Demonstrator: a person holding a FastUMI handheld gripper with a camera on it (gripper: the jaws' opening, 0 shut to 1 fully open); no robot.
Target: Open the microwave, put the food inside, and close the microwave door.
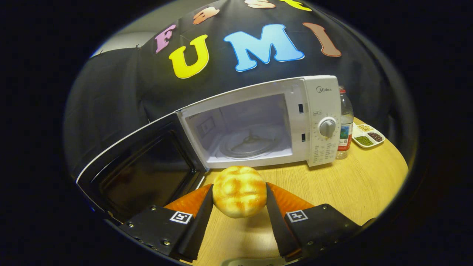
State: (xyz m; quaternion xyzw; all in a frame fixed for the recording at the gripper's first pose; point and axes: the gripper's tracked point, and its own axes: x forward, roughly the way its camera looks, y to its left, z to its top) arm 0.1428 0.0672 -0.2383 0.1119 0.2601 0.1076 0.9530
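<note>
A round golden bread bun sits between my two fingers, and both press on its sides; my gripper is shut on it and holds it above the wooden table. Just beyond the bun stands a white microwave with its chamber open; the glass turntable inside is bare. The microwave's dark door is swung wide to the left of my fingers.
A plastic water bottle stands right of the microwave. Behind it lies a small white tray with beans in compartments. The table's edge curves round on the right.
</note>
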